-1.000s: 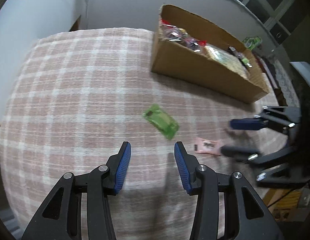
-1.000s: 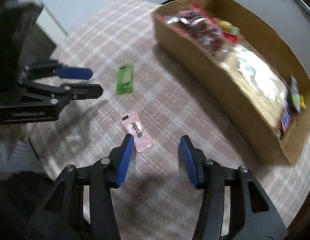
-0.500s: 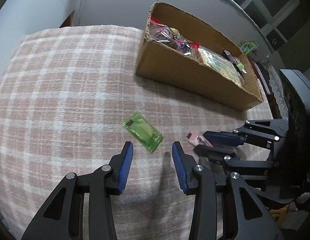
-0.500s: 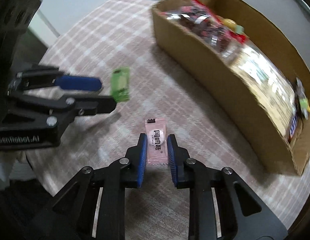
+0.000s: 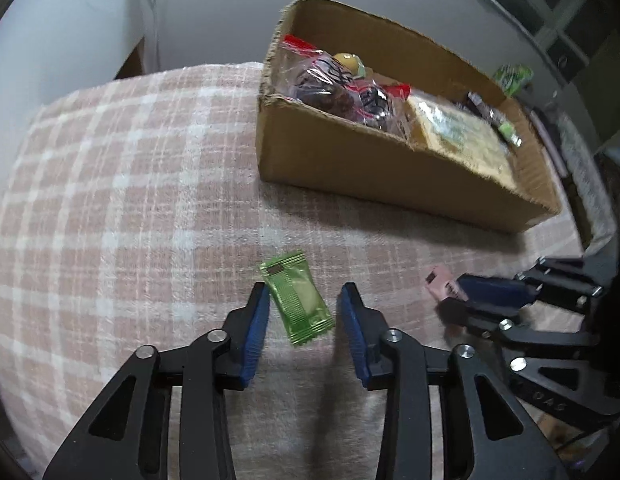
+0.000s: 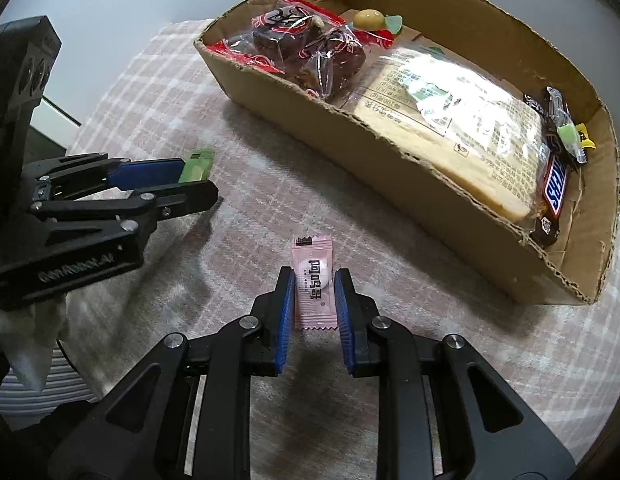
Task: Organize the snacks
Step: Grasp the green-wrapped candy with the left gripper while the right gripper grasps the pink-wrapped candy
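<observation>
Two grippers over desk with pink checked cloth (image 5: 110, 184). Left gripper (image 5: 304, 316) spread wide, straddling green candy wrapper (image 5: 296, 297) lying flat on cloth; left pad at wrapper edge, right pad apart from it. Right gripper (image 6: 310, 300) clamped on pink candy wrapper (image 6: 313, 283), wrapper's top end poking out past pads. Cardboard box (image 6: 410, 168) beyond both, holding red-wrapped sweets (image 6: 306, 52), large clear packet (image 6: 458, 128), chocolate bar (image 6: 554, 196). Both loose candies outside box, near its long side.
</observation>
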Demonstrator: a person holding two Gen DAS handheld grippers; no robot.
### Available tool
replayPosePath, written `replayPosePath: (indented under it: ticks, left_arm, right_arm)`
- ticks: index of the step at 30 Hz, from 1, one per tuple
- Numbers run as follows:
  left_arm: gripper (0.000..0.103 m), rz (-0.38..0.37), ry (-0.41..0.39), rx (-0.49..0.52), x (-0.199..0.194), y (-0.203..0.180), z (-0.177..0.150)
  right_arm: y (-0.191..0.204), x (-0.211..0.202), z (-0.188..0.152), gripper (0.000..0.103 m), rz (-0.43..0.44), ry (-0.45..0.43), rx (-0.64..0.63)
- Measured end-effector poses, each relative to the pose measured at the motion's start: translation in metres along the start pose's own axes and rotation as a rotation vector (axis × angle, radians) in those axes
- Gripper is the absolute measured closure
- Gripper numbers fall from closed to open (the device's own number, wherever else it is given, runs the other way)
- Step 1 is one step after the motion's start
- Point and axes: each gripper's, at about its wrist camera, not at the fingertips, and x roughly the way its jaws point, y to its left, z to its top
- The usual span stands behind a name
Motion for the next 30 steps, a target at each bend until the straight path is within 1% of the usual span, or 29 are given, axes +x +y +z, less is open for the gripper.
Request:
replayPosePath:
  ticks: [1, 3, 9, 19, 26, 30]
  left_arm:
    - [0.074, 0.022, -0.001, 0.019, 0.001, -0.004, 0.000]
    - [0.076, 0.041, -0.007, 0.036, 0.001, -0.007, -0.001]
    - [0.083, 0.019, -0.019, -0.009, -0.001, 0.002, -0.003]
    - [0.083, -0.004, -0.033, -0.040, -0.019, 0.022, -0.016]
    - [0.083, -0.025, -0.059, -0.031, -0.036, 0.017, -0.023]
    - [0.083, -0.037, -0.083, -0.005, -0.051, 0.011, -0.019]
  right_arm:
    - [0.004, 0.002, 0.002, 0.082, -0.004, -0.001, 0.000]
    - [0.007, 0.002, 0.003, 0.082, -0.011, -0.003, -0.002]
    - [0.013, 0.004, 0.004, 0.082, -0.018, -0.002, -0.007]
    - [0.008, -0.006, -0.003, 0.083, -0.015, -0.026, 0.012]
    - [0.002, -0.022, -0.008, 0.083, -0.009, -0.049, 0.033]
    - [-0.004, -0.043, -0.010, 0.083, 0.002, -0.084, 0.046]
